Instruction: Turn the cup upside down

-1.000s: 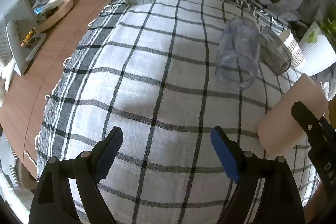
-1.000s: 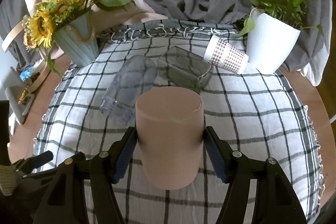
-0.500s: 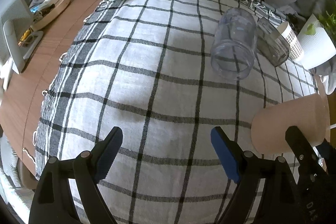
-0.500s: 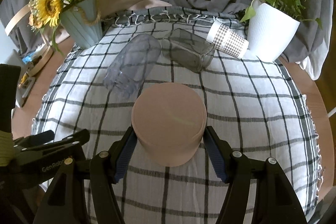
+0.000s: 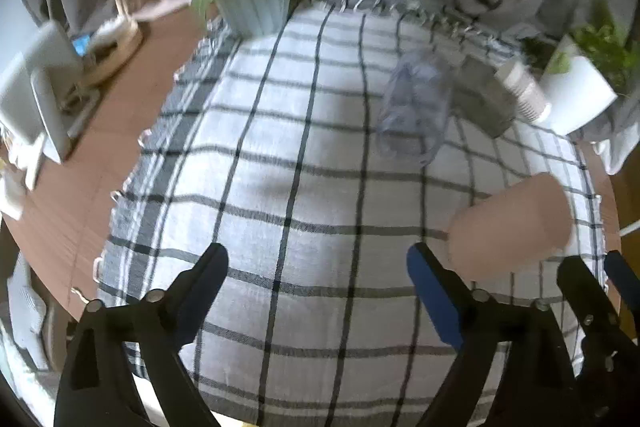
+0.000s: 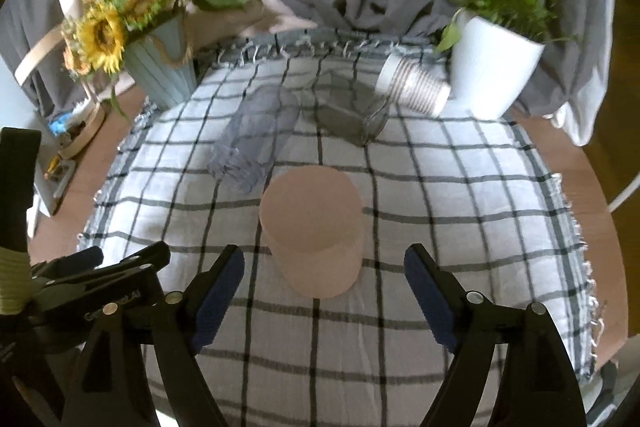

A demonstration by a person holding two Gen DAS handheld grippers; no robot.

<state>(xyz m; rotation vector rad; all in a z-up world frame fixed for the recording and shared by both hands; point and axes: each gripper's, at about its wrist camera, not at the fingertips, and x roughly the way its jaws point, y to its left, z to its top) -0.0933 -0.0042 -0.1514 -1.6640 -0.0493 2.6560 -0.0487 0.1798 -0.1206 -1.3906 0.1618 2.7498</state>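
A pink cup (image 6: 316,231) stands upside down on the checked cloth (image 6: 460,227), its flat base up. My right gripper (image 6: 324,281) is open, its jaws apart on either side of the cup and drawn back from it, not touching. The cup also shows at the right of the left wrist view (image 5: 512,223). My left gripper (image 5: 316,275) is open and empty over the cloth, left of the cup. The right gripper's fingers (image 5: 588,291) show at the lower right of that view.
A clear plastic cup (image 6: 256,135), a grey glass container (image 6: 348,111) and a patterned paper cup (image 6: 412,87) lie on their sides at the back. A sunflower vase (image 6: 164,67) stands back left, a white plant pot (image 6: 492,67) back right. Wooden table edge (image 6: 576,167) at right.
My right gripper has opened and let go of the pink cup, which now stands base up on the cloth, and has pulled back. The left gripper has tilted up and is blurred by motion.
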